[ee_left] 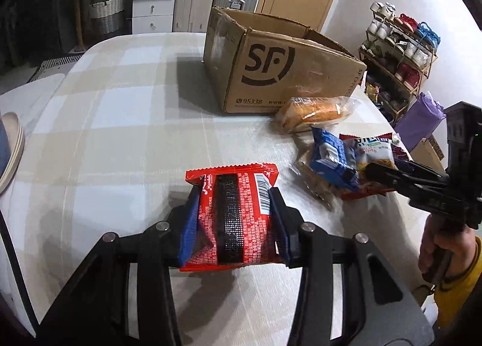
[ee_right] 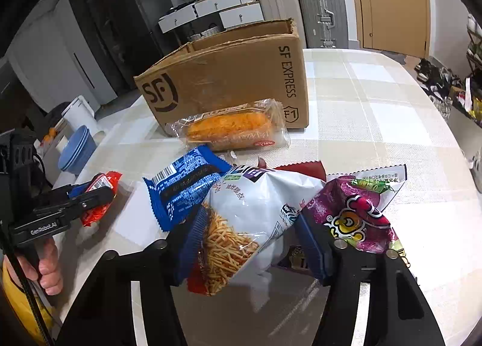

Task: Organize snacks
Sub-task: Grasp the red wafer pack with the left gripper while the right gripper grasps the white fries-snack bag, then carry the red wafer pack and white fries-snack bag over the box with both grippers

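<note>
Red snack packet (ee_left: pixel 233 219) sits clamped between the left gripper's (ee_left: pixel 233 222) blue pads, held above the checked table (ee_left: pixel 120 123) before one cardboard box (ee_left: pixel 271 75). From the right wrist, the right gripper (ee_right: pixel 256 243) straddles a white chip bag (ee_right: pixel 250 213), jaws partly closed around it; blue packet (ee_right: pixel 183 186), purple packet (ee_right: pixel 349 216), one wrapped bread (ee_right: pixel 229 129) lie nearby.

Left gripper (ee_left: pixel 232 222) jaws clamped tight; right gripper (ee_right: pixel 256 243) jaws partly closed, angled downward.
</note>
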Motion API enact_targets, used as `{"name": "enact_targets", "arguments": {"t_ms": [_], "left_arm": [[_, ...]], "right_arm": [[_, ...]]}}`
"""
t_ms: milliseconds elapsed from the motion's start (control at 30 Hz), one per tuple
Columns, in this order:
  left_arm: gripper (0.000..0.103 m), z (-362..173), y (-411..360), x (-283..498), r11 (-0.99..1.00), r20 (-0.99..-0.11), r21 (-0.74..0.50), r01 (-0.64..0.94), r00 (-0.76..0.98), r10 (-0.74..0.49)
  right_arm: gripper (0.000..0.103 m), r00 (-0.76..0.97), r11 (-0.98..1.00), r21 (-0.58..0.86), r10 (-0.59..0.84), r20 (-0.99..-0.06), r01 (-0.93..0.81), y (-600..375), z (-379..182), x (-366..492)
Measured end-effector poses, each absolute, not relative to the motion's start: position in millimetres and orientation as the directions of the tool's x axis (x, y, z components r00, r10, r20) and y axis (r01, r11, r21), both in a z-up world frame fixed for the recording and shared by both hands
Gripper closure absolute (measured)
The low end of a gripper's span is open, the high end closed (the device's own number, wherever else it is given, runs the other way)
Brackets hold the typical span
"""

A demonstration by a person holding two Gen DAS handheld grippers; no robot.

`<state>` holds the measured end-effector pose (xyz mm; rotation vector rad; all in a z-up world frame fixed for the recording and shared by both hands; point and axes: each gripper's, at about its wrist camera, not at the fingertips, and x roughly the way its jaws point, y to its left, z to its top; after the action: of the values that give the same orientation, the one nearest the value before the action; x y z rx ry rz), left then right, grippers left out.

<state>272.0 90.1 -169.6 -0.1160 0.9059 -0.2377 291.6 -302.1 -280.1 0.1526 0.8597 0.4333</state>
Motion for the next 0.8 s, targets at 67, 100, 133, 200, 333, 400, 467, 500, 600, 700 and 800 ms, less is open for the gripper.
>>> {"name": "enact_targets", "arguments": {"t_ms": [67,100,133,200,333,400,467,500,600,700,800], "left_arm": [[0.063,-170.7,93.2,267.1,0.967,-0.763,-0.208,0.15,0.594,-0.256],[0.063,-169.5,95.2,263.4,0.966,-0.763,-0.21,0.148,0.593,-0.257],[0.063,-169.3,97.0,259.3,0.966,-0.763,-0.212,0.146,0.593,-0.257],[0.063,-168.0,101.2,252.1,0.966,-0.759,-0.217,0.139,0.599,-0.257],[0.063,-164.1,105.4,230.1,0.965,-0.749,-0.223,0.135,0.61,-0.259],[0.063,-161.6,104.8,223.3,0.965,-0.743,-0.223,0.135,0.617,-0.258],[0.063,-156.8,103.3,214.7,0.964,-0.737,-0.226,0.141,0.622,-0.264],[0.063,-156.0,102.2,212.7,0.964,-0.736,-0.225,0.144,0.623,-0.265],[0.063,-148.9,97.8,198.8,0.962,-0.728,-0.226,0.154,0.629,-0.272],[0.063,-141.6,94.4,186.3,0.96,-0.722,-0.227,0.163,0.634,-0.278],[0.063,-133.3,90.6,173.2,0.959,-0.709,-0.228,0.168,0.647,-0.282]], "right_arm": [[0.048,0.573,0.901,0.305,0.431,-0.697,-0.307,-303.2,-281.0,288.6],[0.049,0.575,0.9,0.312,0.435,-0.693,-0.304,-304.2,-279.4,287.0],[0.05,0.579,0.897,0.321,0.442,-0.685,-0.305,-305.9,-278.0,283.6],[0.051,0.592,0.891,0.333,0.454,-0.666,-0.309,-309.3,-273.8,277.2],[0.051,0.594,0.876,0.361,0.482,-0.644,-0.32,-312.1,-268.9,264.1],[0.051,0.601,0.87,0.372,0.493,-0.629,-0.324,-312.8,-265.4,257.4],[0.051,0.604,0.851,0.408,0.522,-0.602,-0.329,-318.0,-260.9,249.7],[0.051,0.607,0.843,0.424,0.533,-0.589,-0.329,-320.6,-258.5,246.1],[0.051,0.611,0.813,0.483,0.571,-0.548,-0.326,-329.9,-250.7,233.4],[0.051,0.615,0.777,0.536,0.609,-0.502,-0.332,-340.4,-242.9,218.0],[0.051,0.629,0.763,0.545,0.62,-0.469,-0.347,-346.3,-233.0,199.4]]}}
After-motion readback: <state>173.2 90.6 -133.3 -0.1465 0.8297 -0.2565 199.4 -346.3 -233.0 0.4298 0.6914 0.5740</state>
